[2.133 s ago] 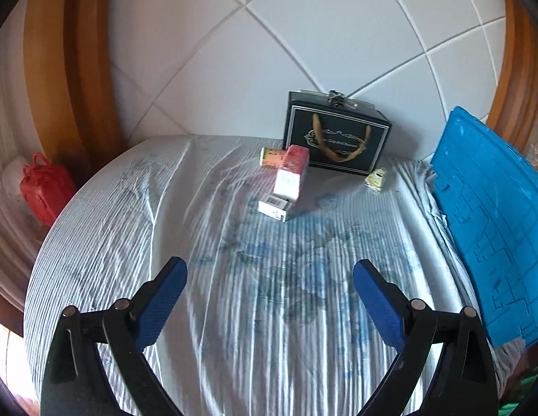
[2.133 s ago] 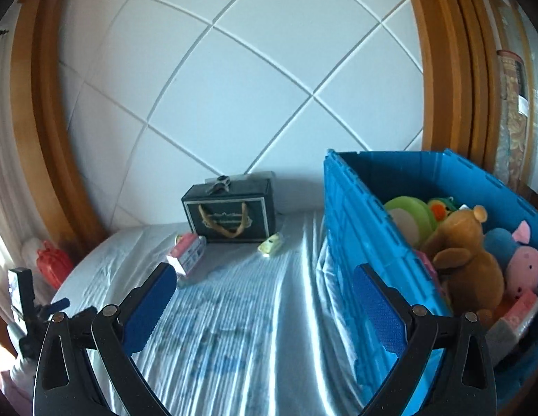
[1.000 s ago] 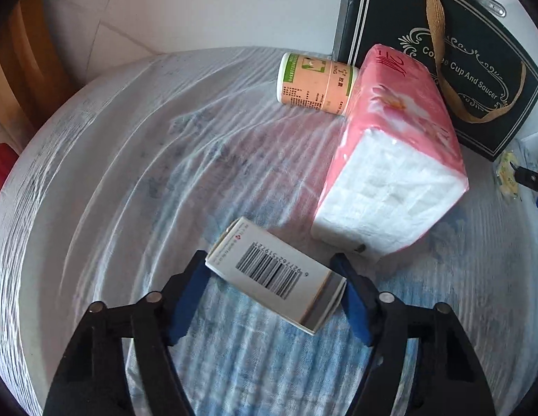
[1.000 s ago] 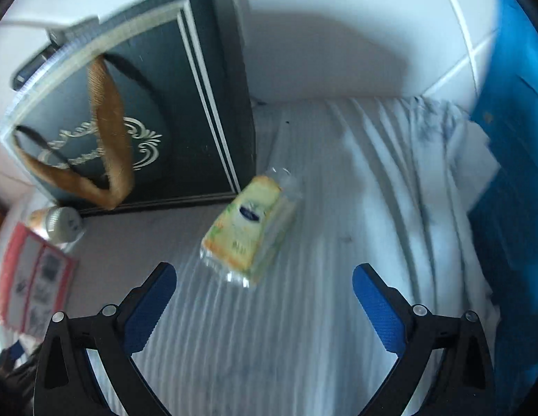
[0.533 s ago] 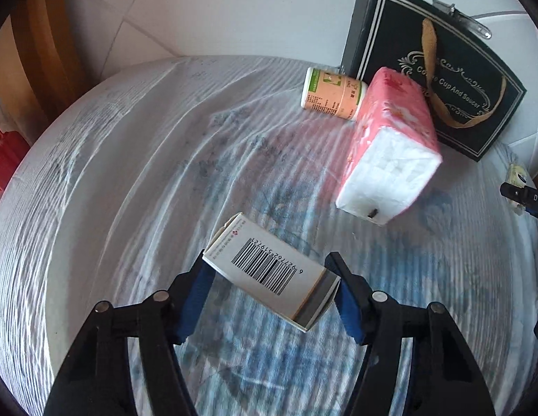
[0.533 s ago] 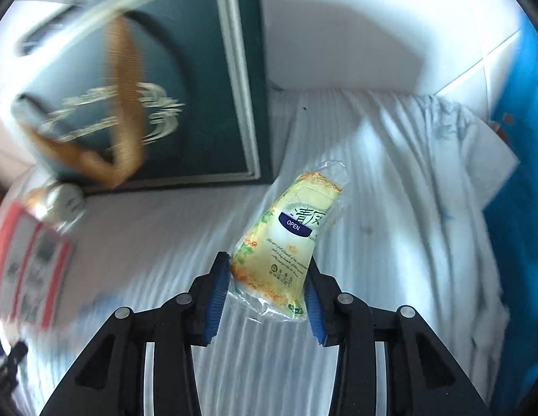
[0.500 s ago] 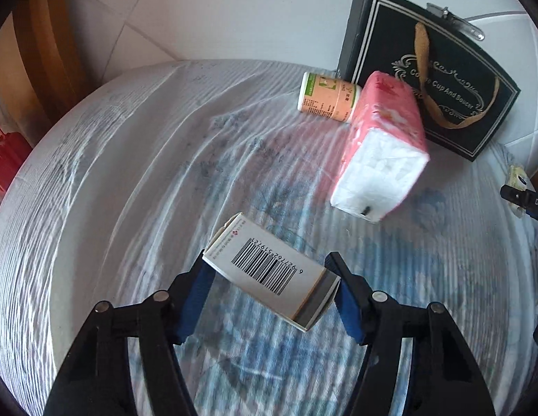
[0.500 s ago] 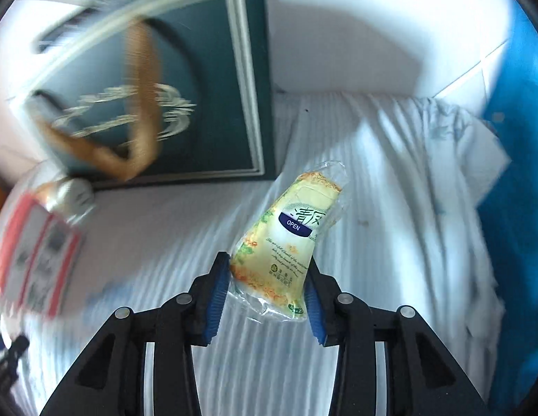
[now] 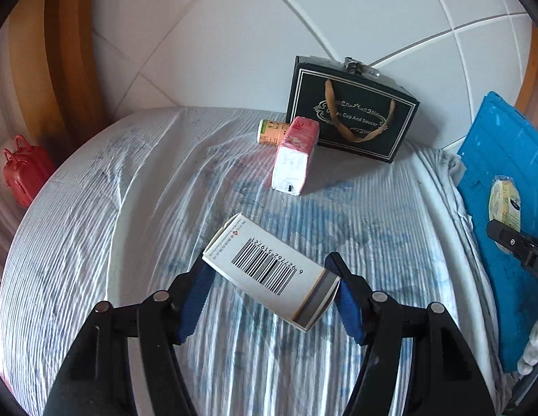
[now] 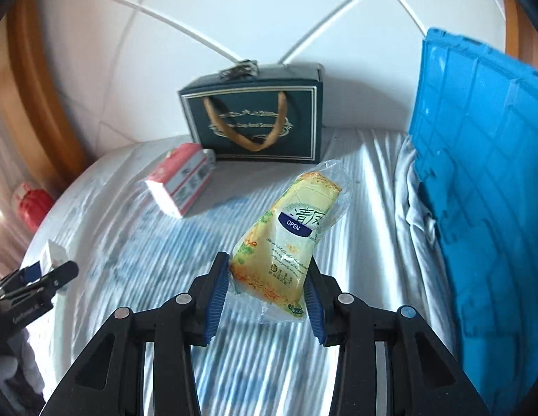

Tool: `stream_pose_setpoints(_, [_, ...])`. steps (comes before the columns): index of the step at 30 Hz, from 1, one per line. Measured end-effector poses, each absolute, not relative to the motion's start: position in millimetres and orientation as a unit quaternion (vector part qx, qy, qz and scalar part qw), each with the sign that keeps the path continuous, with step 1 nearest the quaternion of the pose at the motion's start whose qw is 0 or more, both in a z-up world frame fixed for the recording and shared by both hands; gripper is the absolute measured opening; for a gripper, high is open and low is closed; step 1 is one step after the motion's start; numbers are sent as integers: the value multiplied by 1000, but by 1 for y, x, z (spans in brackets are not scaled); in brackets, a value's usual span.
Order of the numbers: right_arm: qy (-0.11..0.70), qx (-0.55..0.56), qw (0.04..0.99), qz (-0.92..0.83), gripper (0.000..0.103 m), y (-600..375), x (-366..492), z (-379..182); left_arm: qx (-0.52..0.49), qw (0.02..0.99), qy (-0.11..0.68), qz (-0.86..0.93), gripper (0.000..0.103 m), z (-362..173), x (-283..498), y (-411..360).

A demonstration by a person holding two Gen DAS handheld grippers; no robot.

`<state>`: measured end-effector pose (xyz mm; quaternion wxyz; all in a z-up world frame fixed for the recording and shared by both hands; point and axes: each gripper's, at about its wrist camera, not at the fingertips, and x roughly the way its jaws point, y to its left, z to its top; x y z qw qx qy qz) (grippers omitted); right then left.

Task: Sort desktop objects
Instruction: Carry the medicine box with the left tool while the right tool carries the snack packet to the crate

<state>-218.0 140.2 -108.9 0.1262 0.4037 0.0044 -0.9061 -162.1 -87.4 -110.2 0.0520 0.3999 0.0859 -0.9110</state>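
Observation:
My left gripper point(image 9: 270, 289) is shut on a white barcoded carton point(image 9: 269, 270), held clear above the striped cloth point(image 9: 130, 208). My right gripper point(image 10: 267, 294) is shut on a yellow-green tissue packet point(image 10: 289, 239), also lifted off the cloth. That packet point(image 9: 504, 204) shows at the right edge of the left wrist view, in front of the blue crate point(image 9: 504, 180). The crate wall point(image 10: 477, 173) stands just right of the right gripper. A pink tissue pack point(image 9: 295, 154) and a small bottle point(image 9: 270, 131) lie on the cloth near the back.
A dark gift box with a gold handle point(image 9: 352, 114) stands against the white tiled wall. A red bag point(image 9: 20, 170) sits off the cloth's left edge. Wooden frames flank the wall. The left gripper with its carton point(image 10: 50, 260) shows at the right wrist view's left edge.
Both grippers have risen and drawn back from the far wall with their loads. The right gripper closed on the tissue packet and lifted it; the blue crate has come into view.

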Motion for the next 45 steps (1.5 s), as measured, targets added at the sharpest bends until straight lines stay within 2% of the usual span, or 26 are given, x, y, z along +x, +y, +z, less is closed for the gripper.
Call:
stream_pose_setpoints(11, [6,346,110,-932,41,169,-77,-46,355,2,56,-933,65,-61,-66,-47])
stream_pose_setpoints(17, [-5,303,76,-950,41,210,-32,-9,331,-39,46,-942,65,-40,-38,-10])
stream_pose_setpoints(22, [15,254,41,-966,41,252,-5,22,301,-58,48,-951,65,-17,-25,33])
stream_pose_setpoints(28, [20,205,26,-978,41,328,11,52,252,-91,49,-962,65,23,-23,118])
stream_pose_setpoints(36, [20,189,15,-982,41,465,5,69,181,-141,8,-973,65,82,-20,278])
stream_pose_setpoints(45, [5,221,-13,-975,41,581,-9,51,214,-189,-56,-957,65,81,-31,416])
